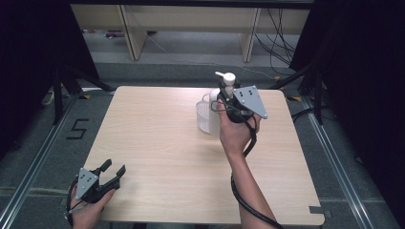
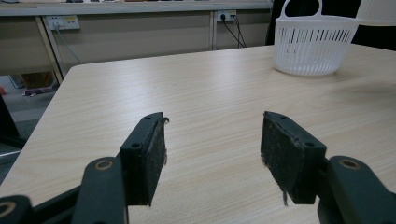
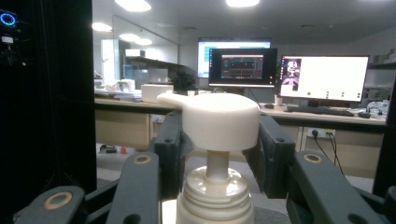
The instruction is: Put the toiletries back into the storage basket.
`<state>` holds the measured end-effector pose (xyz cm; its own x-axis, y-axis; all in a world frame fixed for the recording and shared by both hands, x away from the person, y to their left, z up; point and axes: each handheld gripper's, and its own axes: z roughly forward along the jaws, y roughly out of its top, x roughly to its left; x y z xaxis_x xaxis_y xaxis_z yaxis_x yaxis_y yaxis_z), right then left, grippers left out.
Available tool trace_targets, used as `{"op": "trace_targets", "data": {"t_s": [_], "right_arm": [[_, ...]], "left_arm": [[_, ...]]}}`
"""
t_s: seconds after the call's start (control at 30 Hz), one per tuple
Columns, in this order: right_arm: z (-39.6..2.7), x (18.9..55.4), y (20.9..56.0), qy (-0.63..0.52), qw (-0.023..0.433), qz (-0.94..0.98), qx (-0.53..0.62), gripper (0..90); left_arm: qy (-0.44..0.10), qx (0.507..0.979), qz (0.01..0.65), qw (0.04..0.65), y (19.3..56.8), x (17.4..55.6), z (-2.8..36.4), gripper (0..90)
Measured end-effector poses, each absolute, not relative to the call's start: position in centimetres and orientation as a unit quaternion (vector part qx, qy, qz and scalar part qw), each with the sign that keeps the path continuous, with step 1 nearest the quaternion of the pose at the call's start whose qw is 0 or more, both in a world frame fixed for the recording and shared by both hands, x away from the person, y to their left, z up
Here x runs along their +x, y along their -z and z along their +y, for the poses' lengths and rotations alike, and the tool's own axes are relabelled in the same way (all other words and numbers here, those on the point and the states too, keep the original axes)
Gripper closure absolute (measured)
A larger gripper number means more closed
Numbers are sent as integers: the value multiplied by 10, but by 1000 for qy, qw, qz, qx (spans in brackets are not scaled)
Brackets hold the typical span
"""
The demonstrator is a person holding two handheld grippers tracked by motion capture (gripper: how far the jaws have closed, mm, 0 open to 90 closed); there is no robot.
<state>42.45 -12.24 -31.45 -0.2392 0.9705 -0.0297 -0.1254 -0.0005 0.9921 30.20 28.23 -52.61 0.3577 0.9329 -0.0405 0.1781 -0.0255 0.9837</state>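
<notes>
Nearest the lens in the right gripper view: white plastic pump bottle (image 3: 215, 140), broad dispenser head level with the pads, ribbed collar just below. Right tongs (image 3: 215, 144) closed on that bottle at the neck, black jaws flanking the collar and head on either side. Seen from above, held upright off the pale wooden tabletop (image 1: 157, 143), over the far right part, just beside or partly above a white slotted plastic basket (image 1: 204, 117); contact with the basket not clear. Left tongs (image 1: 113, 171) gaping, nothing between the pads, resting low at the near left corner, well apart from everything else.

Probably rigid and smooth, so slippery; weight unknown, contents hidden. Pump stem likely the weak point, head free to swivel or sink under pressure. Better taken below the head, on the ribbed collar or upper body, squeezed evenly and kept vertical.
</notes>
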Motion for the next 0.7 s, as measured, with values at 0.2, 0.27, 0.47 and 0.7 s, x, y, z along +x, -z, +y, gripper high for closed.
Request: {"op": "trace_targets", "data": {"t_s": [0.2, 0.27, 0.47, 0.7], "right_arm": [[-123, 427, 313, -580, 473, 530, 399, 601], [-124, 429, 312, -578, 477, 533, 394, 601], [-122, 432, 310, -579, 475, 532, 395, 601], [-121, 435, 307, -577, 473, 535, 397, 601]], "left_arm": [[-351, 626, 446, 535, 526, 302, 282, 399], [-351, 624, 444, 539, 526, 302, 282, 398], [-350, 623, 444, 539, 526, 302, 282, 398], [-351, 624, 444, 539, 526, 302, 282, 398]]}}
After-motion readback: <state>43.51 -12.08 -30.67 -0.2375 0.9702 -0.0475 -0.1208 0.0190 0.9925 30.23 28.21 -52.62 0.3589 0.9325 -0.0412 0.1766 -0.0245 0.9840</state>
